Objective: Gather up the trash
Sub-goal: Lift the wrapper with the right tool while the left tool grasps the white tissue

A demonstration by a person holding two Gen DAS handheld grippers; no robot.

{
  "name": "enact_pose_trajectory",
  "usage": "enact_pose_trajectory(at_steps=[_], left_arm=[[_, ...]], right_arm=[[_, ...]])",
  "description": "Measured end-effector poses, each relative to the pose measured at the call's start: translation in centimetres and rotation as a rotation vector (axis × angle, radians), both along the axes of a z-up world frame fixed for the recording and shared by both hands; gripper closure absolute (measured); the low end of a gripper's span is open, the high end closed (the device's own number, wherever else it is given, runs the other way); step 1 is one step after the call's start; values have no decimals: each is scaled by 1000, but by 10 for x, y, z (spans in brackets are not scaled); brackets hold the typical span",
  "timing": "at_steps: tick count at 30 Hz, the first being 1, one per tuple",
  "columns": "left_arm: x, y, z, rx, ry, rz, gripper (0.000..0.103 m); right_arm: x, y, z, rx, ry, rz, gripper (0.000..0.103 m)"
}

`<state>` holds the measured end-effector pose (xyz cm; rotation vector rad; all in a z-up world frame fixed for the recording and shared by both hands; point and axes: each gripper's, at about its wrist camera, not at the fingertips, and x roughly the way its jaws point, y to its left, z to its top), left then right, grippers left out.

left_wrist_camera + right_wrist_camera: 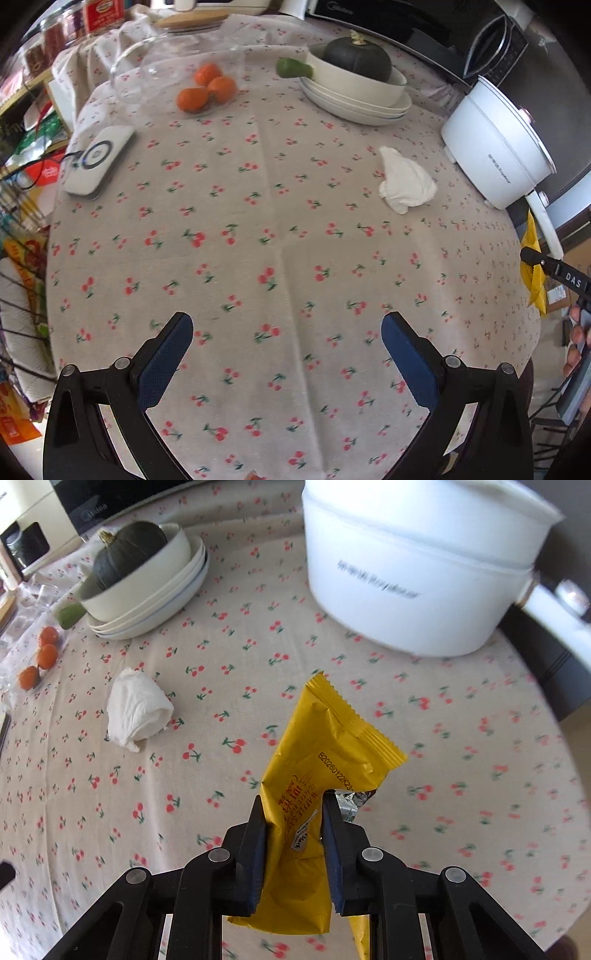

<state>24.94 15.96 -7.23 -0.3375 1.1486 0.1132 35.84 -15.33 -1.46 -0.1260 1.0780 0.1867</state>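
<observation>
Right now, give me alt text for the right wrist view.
The right claw grips a yellow wrapper above a cherry-print tablecloth. A crumpled tissue lies to the left, a white pot behind, and a squash in stacked bowls farther back.

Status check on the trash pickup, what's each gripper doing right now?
Right gripper shut on yellow wrapper, lifted off the table. Left gripper open, empty. Crumpled tissue on the tablecloth, beside white pot; nothing on top of it.
</observation>
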Motion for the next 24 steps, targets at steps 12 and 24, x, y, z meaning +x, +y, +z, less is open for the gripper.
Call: enact_pose_trajectory(at_steps=[12,24], left_arm=[[114,-73,-16,-24,-100,-78,5],[159,-86,-41,-98,-98,-100,81]], right_arm=[[-37,-67,10,-64,-123,-15,79],[-35,-86,-13,-57,-85,-31,79]])
